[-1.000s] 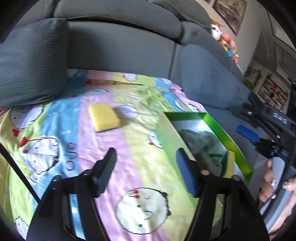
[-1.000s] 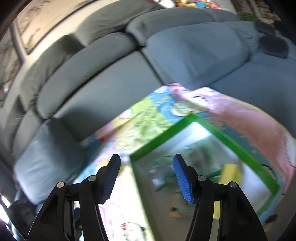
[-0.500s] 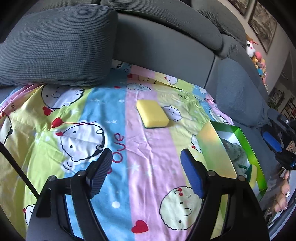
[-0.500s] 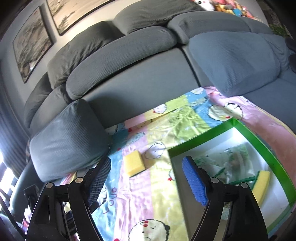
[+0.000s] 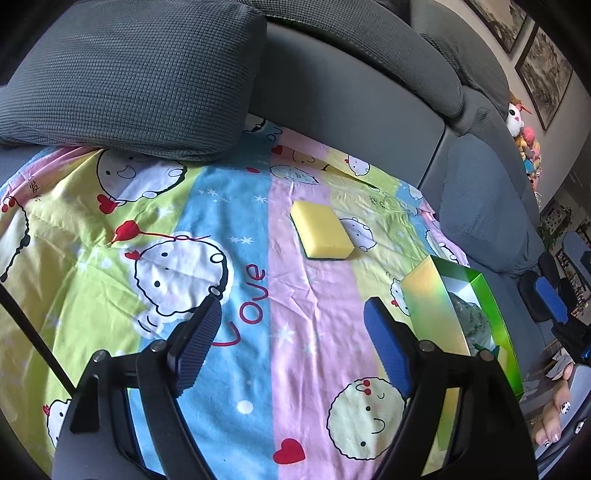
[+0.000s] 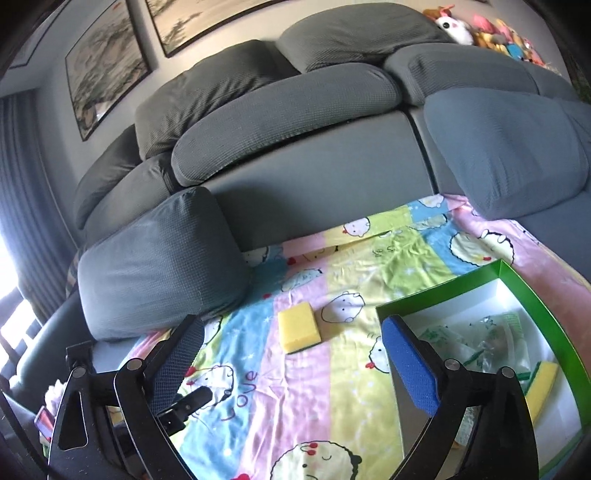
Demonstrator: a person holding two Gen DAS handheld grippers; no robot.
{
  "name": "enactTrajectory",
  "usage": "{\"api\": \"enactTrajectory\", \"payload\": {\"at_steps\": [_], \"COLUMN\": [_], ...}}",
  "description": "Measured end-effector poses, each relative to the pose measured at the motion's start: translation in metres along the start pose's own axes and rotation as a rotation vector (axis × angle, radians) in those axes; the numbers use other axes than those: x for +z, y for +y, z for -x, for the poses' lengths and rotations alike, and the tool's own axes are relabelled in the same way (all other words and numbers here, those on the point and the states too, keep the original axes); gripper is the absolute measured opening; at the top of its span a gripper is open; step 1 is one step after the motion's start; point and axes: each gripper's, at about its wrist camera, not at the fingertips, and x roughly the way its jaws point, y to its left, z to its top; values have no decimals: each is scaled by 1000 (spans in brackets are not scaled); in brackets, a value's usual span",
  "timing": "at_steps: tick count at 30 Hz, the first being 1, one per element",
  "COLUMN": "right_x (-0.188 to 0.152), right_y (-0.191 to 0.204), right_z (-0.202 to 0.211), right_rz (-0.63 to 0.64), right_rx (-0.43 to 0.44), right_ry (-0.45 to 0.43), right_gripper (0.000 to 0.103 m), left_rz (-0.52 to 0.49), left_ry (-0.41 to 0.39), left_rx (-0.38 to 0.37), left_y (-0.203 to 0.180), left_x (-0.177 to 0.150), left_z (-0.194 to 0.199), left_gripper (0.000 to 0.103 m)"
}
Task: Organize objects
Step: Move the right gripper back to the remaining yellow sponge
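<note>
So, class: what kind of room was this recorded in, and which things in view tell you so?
Most likely a home living room. A large grey sofa with loose cushions fills the view, framed pictures hang on the wall behind it, and soft toys sit along its back.

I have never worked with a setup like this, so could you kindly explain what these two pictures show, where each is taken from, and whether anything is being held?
There is no robot arm here. A person holds a two-finger gripper in each hand, and a wide-angle camera on each looks forward along its fingers.

One picture comes from the left gripper, the other from the right gripper. Both have just been opening; both are open, with nothing between the fingers.

In front lies a cartoon-print sheet spread over a grey sofa. On the sheet rests a loose yellow sponge. To its right stands a green box, which holds clear packets and a second yellow sponge.
</note>
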Motion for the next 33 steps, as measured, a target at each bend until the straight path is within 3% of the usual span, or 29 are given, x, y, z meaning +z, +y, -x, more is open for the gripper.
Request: {"api": "enactTrajectory", "payload": {"at_steps": [20,33], "right_x": [-10,-13], "right_y": [25,28], "right_z": [-23,-29], "right_rz": [89,112], "right_rx": [-39,-55], "right_ry": [72,92], "right_gripper": [98,98], "left_rz": [50,80], "left_ry": [17,24], "left_rx": [-36,-53], "left_y": [9,13], "left_x": [4,5], "left_z": [1,-1], "left_gripper": [79,87]}}
